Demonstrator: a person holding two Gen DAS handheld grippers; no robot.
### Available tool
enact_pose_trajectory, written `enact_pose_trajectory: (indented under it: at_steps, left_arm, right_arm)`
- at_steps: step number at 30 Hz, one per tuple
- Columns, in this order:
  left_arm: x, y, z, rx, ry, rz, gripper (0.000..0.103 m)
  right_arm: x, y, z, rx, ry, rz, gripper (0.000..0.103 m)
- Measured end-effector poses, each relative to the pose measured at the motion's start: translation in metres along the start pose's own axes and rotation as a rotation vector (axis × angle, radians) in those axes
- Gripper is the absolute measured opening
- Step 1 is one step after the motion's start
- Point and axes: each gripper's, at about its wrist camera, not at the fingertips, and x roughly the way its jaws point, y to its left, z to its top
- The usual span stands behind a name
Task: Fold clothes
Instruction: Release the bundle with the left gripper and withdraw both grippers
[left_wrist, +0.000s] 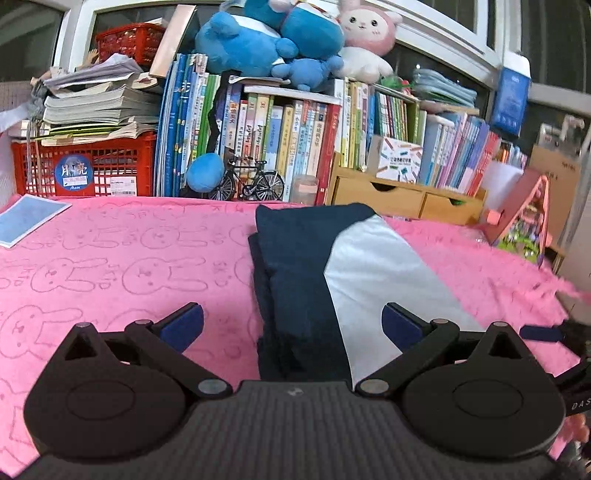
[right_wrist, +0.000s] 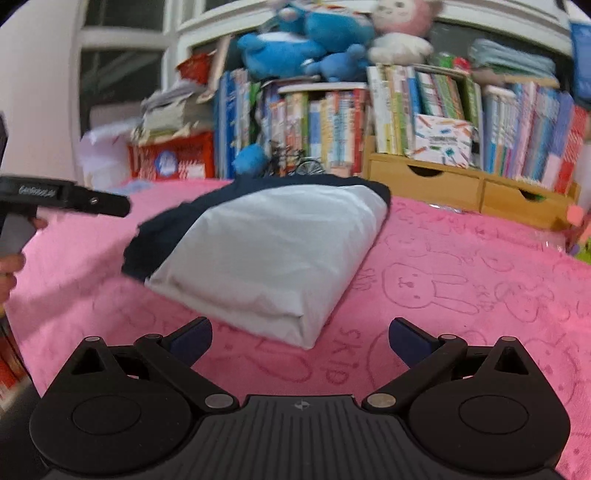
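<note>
left gripper (left_wrist: 291, 325): black linkage, blue pads, silver pivot screws | right gripper (right_wrist: 300, 339): same build, ribbed base

Round blue sticker (left_wrist: 71, 174) on the red crate (left_wrist: 122, 162): two large Chinese characters, the first "月", with "Moon" below.
Pink towel (right_wrist: 461, 295) on the bed: "SKIP" drawn in outline letters (right_wrist: 341, 356), among rabbit figures.
Left claw's body (right_wrist: 55, 194), right wrist view: white brand lettering, too blurred to read.
Book spines (left_wrist: 280, 136): Chinese titles, too small to read.

Both wrist views look low and close across the pink blanket (left_wrist: 110, 266), sharing the bookshelf (right_wrist: 332, 122).
</note>
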Motion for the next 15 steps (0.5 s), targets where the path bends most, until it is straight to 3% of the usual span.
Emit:
enact_pose_trajectory:
  at_steps: [3,6,9,12,15]
  left_arm:
    - [0.002,0.014,0.005,-0.074,0.03,-0.099,0.103]
    - [0.017,0.032,0.012,-0.203,0.118,-0.242,0.103]
    - [0.043,0.055,0.02,-0.328,0.201,-0.328,0.103]
    - [0.063,0.072,0.019,-0.441,0.252,-0.396,0.103]
    - [0.071,0.08,0.01,-0.486,0.286,-0.412,0.103]
  right_arm:
    - [0.003,-0.017,0.0,0.09,0.013,0.003,0.103]
    - [0.008,-0.033,0.001,0.162,0.034,0.04,0.103]
    - [0.01,-0.054,0.013,0.263,0.047,0.107,0.103]
    - [0.02,-0.079,0.024,0.415,0.09,0.236,0.103]
    - [0.039,-0.097,0.023,0.582,0.157,0.372,0.103]
